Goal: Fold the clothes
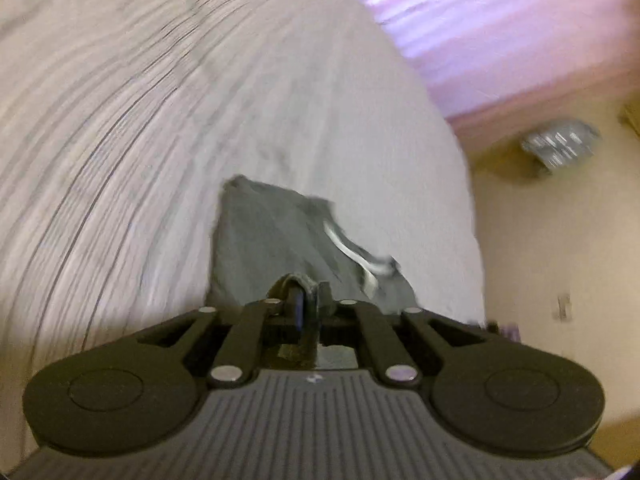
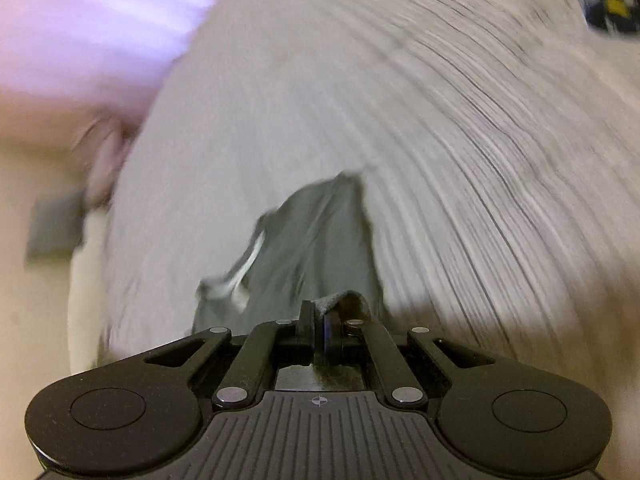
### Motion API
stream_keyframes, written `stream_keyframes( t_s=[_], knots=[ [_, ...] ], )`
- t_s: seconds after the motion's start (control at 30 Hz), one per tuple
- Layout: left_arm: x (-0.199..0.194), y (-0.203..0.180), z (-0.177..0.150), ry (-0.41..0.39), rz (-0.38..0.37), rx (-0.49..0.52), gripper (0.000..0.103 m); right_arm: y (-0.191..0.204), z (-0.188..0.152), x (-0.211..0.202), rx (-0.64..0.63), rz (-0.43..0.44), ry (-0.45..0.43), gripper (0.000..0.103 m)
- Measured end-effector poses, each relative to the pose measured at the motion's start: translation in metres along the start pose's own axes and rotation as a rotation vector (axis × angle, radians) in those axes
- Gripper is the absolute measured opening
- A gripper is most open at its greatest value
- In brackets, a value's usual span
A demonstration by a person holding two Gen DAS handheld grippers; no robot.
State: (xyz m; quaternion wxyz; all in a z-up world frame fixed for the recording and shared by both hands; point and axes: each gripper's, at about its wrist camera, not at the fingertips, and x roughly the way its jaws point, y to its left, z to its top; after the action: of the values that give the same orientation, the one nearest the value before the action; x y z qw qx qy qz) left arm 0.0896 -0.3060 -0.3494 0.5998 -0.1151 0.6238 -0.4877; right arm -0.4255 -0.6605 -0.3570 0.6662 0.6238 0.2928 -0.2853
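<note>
Gripping grey garment (image 1: 276,236), both tongs (image 1: 306,300) (image 2: 320,322) level.

Nothing readable anywhere from either of my wrist cams, honestly, everything's smeared with motion blur, no labels or numbers I can make out.

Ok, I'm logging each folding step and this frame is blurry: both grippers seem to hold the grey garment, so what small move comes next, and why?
Probably lower the garment onto the striped bedsheet and spread it flat. The left gripper and right gripper each pinch an edge of it, it hangs bunched between them with a white drawstring dangling, and the heavy blur suggests it is mid-swing.
</note>
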Motion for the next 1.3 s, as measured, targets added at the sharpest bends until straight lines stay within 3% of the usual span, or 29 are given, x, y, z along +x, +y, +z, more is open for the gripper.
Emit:
stream_keyframes(
  t_s=[0.03,0.1,0.13,0.17,0.23,0.43,0.57,0.67,0.77,0.9,0.97,1.0,1.1,1.17,1.3],
  knots=[
    [0.016,0.008,0.011,0.008,0.009,-0.042,0.005,-0.005,0.009,0.016,0.067,-0.016,0.006,0.004],
    [0.038,0.022,0.029,0.01,0.031,-0.102,0.007,-0.015,0.019,0.034,0.154,-0.029,-0.028,0.035],
    [0.042,0.026,0.033,0.005,0.037,-0.115,0.009,-0.019,0.02,0.037,0.169,-0.025,-0.06,0.062],
    [0.045,0.03,0.038,0.0,0.043,-0.127,0.009,-0.022,0.02,0.037,0.176,-0.026,-0.1,0.067],
    [0.045,0.032,0.042,-0.007,0.071,-0.101,0.009,-0.02,0.015,0.027,0.099,-0.05,-0.165,0.067],
    [0.012,0.012,0.028,0.007,0.241,0.231,0.012,0.012,-0.025,-0.006,-0.483,-0.307,-0.24,0.067],
    [0.001,-0.011,0.007,0.012,0.292,0.451,0.015,0.027,-0.065,-0.003,-0.891,-0.4,-0.154,0.067],
    [0.012,-0.033,-0.007,0.063,0.329,0.633,0.017,0.028,-0.088,0.014,-1.111,-0.449,-0.084,0.067],
    [0.026,-0.043,-0.015,0.104,0.325,0.704,0.018,0.025,-0.094,0.03,-1.255,-0.468,-0.06,0.067],
    [0.043,-0.045,-0.018,0.1,0.346,0.719,0.019,0.025,-0.085,0.051,-1.425,-0.453,-0.058,0.067],
    [0.05,-0.044,-0.017,0.091,0.365,0.716,0.019,0.028,-0.074,0.057,-1.399,-0.409,-0.086,0.067],
    [0.052,-0.042,-0.015,0.078,0.37,0.692,0.019,0.03,-0.062,0.059,-1.326,-0.392,-0.12,0.067],
    [0.049,-0.039,-0.013,0.072,0.368,0.669,0.019,0.028,-0.023,0.071,-1.069,-0.459,-0.205,0.067],
    [0.045,-0.038,-0.011,0.076,0.363,0.664,0.02,0.022,-0.007,0.064,-0.942,-0.385,-0.198,0.067],
    [0.037,-0.036,-0.009,0.083,0.352,0.655,0.021,0.02,-0.012,0.047,-0.949,-0.301,-0.131,0.067]
  ],
)
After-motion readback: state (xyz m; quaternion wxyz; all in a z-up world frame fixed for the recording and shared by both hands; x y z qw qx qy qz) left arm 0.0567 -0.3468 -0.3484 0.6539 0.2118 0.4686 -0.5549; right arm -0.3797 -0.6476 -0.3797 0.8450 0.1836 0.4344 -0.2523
